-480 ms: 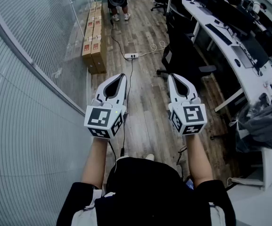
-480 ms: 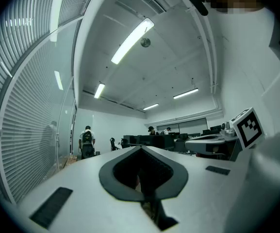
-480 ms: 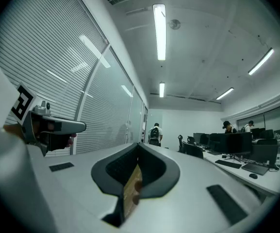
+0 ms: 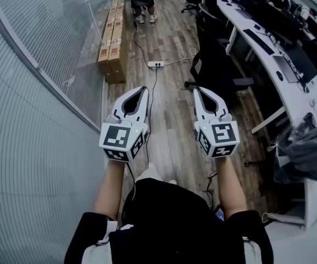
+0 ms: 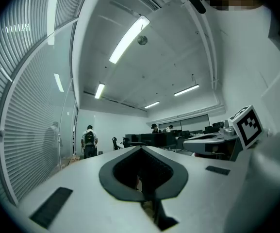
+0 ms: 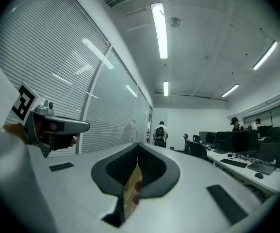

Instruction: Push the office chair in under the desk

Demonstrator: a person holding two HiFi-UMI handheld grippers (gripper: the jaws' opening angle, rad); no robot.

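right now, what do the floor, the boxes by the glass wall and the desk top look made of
Floor: wood or wood-look planks, matte brown; seams and grain show.
Boxes: cardboard, dull tan, labels on top.
Desk top: smooth white, probably laminate; even colour, no grain.

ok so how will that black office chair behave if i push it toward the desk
The office chair stands on a spoked base on a smooth wooden floor, so it likely rolls easily. Pushed off-centre, it may swivel rather than go straight.
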